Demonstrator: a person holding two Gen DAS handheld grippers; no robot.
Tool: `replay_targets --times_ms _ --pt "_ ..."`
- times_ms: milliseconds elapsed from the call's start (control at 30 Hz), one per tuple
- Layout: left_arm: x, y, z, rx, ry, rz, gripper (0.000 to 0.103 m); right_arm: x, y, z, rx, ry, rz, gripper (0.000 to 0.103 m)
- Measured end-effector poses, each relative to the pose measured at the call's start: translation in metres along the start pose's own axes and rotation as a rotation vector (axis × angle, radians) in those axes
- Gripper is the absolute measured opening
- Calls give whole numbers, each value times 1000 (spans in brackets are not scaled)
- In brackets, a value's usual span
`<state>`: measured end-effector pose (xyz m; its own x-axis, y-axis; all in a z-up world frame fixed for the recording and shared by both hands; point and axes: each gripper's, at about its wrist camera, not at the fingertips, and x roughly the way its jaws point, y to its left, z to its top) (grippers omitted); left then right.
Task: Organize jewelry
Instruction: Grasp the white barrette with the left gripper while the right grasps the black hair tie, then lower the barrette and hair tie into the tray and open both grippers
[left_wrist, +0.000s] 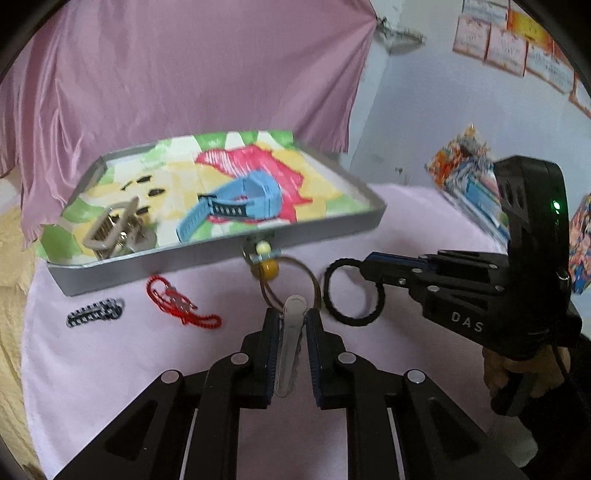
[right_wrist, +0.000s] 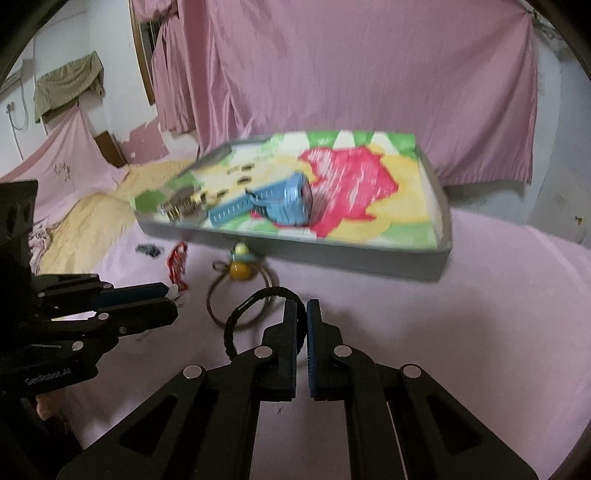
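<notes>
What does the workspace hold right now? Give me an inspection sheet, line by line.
Surface: pink cloth over the table, yellow fabric at its left edge.
Job's things: grey tray holding a blue watch strap and a beige claw clip; on the cloth in front, red cord, patterned hair clip, brown bangle with a yellow bead.
Clutter: colourful packets at the right.
Grippers: left gripper shut on a clear clip; right gripper shut on a black ring.
Cables: thin black cable by the right handle.
Surroundings: pink curtain behind, papers on the wall.
</notes>
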<state>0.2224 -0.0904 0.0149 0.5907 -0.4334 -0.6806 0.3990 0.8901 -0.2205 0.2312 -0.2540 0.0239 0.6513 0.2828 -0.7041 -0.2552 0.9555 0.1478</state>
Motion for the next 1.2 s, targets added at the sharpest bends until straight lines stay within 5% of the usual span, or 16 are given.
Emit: replay_targets --times_ms 467,733,1200 --pt "-7 40 64 -92 -126 96 14 -2 -21 59 55 -137 6 5" --pt "18 58 89 -125 -103 162 14 38 -34 75 77 -76 -72 5" --pt "64 71 88 -130 -3 209 14 85 -38 70 73 34 -73 5"
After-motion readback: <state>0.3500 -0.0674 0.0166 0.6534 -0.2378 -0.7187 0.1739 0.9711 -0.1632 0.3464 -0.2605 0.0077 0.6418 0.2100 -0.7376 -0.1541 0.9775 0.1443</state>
